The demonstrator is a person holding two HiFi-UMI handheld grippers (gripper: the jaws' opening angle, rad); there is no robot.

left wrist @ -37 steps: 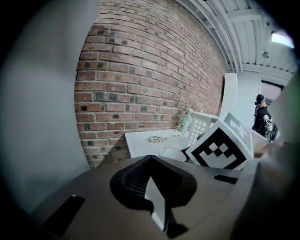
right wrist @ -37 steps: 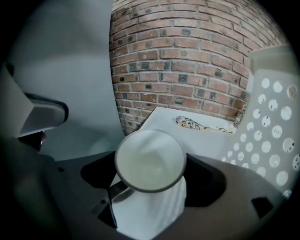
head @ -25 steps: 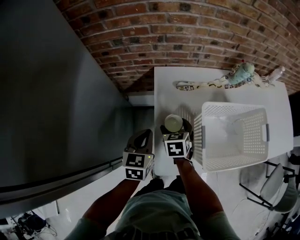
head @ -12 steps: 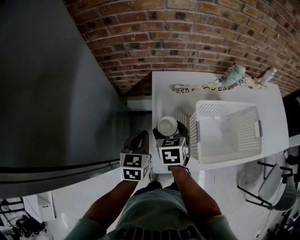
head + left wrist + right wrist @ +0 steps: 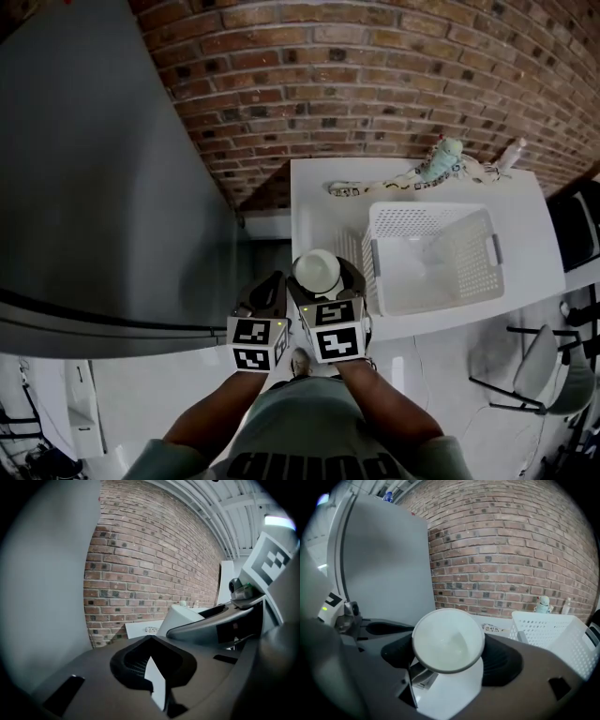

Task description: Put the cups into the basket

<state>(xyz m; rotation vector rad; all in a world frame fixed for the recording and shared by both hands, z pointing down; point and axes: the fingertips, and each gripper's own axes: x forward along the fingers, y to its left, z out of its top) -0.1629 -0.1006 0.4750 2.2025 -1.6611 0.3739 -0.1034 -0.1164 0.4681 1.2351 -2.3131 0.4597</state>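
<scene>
Right hand-held gripper [image 5: 450, 660] is clamped on the cup [image 5: 317, 270], mouth up, over the table's [image 5: 309, 187] left edge beside the basket [image 5: 427, 208], probably so it drops in cleanly. Left hand-held gripper [image 5: 152, 667] hangs alongside, pinched together, empty.

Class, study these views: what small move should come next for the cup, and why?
Probably shift the right claw rightward until it is over the basket: it is shut on the white cup, which sits left of the basket's rim, not yet above the opening.
</scene>
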